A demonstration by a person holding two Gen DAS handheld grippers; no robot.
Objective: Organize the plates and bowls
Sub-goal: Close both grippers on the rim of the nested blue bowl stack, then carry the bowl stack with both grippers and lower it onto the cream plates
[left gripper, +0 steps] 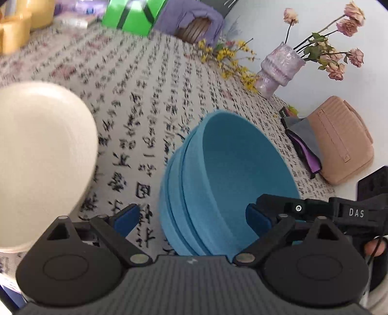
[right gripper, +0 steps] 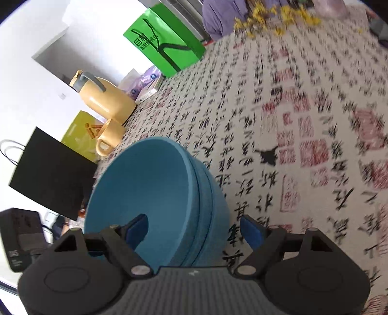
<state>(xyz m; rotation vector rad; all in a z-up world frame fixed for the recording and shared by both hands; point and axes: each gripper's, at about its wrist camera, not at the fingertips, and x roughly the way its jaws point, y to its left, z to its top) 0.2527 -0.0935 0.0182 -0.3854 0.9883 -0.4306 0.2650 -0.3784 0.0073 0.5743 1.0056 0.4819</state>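
Observation:
A stack of three nested blue bowls [left gripper: 225, 184] sits on the calligraphy-print tablecloth [left gripper: 145, 97]. My left gripper [left gripper: 192, 218] is open and straddles the stack's near rim, one finger outside and one inside the top bowl. My right gripper [right gripper: 194, 230] is open and straddles the same stack [right gripper: 155, 198] from the other side; its body also shows in the left wrist view [left gripper: 315, 210]. A cream plate [left gripper: 41, 160] lies at the left, blurred.
A lilac vase with dried roses [left gripper: 281, 67], yellow flowers [left gripper: 230, 58], a beige bag [left gripper: 339, 140] and a green box [left gripper: 133, 14] stand at the back. A yellow jug [right gripper: 104, 99], yellow mug [right gripper: 109, 138] and black paper bag [right gripper: 51, 172] line the edge.

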